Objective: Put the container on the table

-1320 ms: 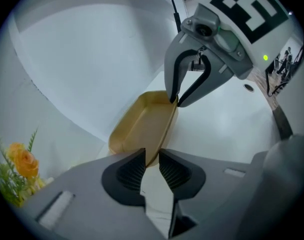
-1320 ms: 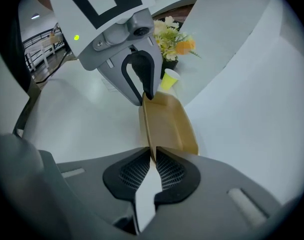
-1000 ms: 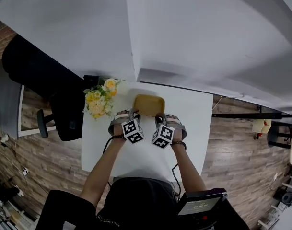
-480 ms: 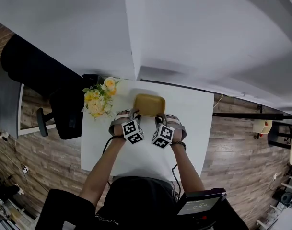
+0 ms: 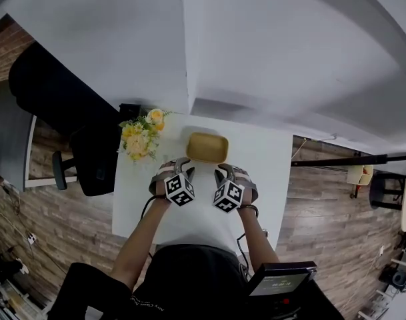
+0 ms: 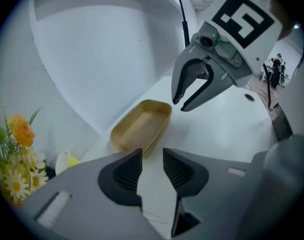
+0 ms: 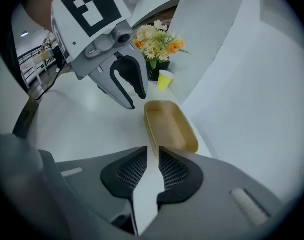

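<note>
We see the shallow tan rounded-rectangular container (image 5: 207, 147) resting flat and empty on the white rectangular table (image 5: 259, 155), near the table's far edge. Neither gripper touches it. In the head view the left gripper (image 6: 152, 156) sits at about 7 o'clock from the container and the right gripper (image 7: 152, 154) at about 5 o'clock, both just beside its near rim and pointing steeply down. The left gripper's fingers have just been opening. They stand a modest gap apart, with only bare tabletop showing between the ribbed pads. The right gripper's fingers are parted by a narrow slit, again with only tabletop between them. A bouquet of yellow and white flowers (image 5: 141, 137) stands at 9 o'clock from the container, near the table's left edge. A small yellow cup (image 7: 164, 79) stands just beside the bouquet.
</note>
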Demonstrator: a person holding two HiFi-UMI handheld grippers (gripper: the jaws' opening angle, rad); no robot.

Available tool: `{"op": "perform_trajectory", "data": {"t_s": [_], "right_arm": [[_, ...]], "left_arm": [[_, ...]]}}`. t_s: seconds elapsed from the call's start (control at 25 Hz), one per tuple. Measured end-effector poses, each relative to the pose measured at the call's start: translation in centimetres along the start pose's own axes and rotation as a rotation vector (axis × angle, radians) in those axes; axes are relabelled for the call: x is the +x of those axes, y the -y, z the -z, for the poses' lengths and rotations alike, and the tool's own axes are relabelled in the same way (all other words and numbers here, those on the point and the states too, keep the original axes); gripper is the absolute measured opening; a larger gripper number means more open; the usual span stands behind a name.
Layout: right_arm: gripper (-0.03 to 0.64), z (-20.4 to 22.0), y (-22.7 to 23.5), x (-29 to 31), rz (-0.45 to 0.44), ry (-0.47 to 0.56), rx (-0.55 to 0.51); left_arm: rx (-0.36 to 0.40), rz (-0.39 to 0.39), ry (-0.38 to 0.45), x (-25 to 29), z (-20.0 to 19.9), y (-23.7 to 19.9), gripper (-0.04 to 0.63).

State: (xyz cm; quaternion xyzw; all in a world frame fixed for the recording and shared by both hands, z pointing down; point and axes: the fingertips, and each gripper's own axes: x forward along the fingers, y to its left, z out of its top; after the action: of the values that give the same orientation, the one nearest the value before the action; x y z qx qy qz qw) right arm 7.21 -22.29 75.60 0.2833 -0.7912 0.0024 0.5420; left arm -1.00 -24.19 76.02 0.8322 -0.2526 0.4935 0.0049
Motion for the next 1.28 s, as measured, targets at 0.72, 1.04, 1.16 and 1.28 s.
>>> {"op": "perform_trajectory", "data": {"t_s": [0.72, 1.04, 1.16, 1.28], "right_arm": [[0.032, -1.9, -4.6, -7.2, 0.030, 0.150, 0.125], [0.014, -2.6, -6.2, -10.9, 0.045, 0.251, 0.240], [0.012, -3.4, -6.2, -12.8, 0.056, 0.322, 0.312], [0.012, -4.3, -5.6, -14.9, 0.076, 0.397, 0.396]], "left_arm": [[-0.129, -0.062, 0.127, -8.1, -1.0, 4.5, 0.117], [-0.281, -0.058, 0.266, -11.4, -2.6, 5.9, 0.083], [-0.360, -0.060, 0.324, -12.8, -3.1, 6.1, 0.075], [-0.399, -0.079, 0.359, -13.8, -3.3, 6.0, 0.062]]}}
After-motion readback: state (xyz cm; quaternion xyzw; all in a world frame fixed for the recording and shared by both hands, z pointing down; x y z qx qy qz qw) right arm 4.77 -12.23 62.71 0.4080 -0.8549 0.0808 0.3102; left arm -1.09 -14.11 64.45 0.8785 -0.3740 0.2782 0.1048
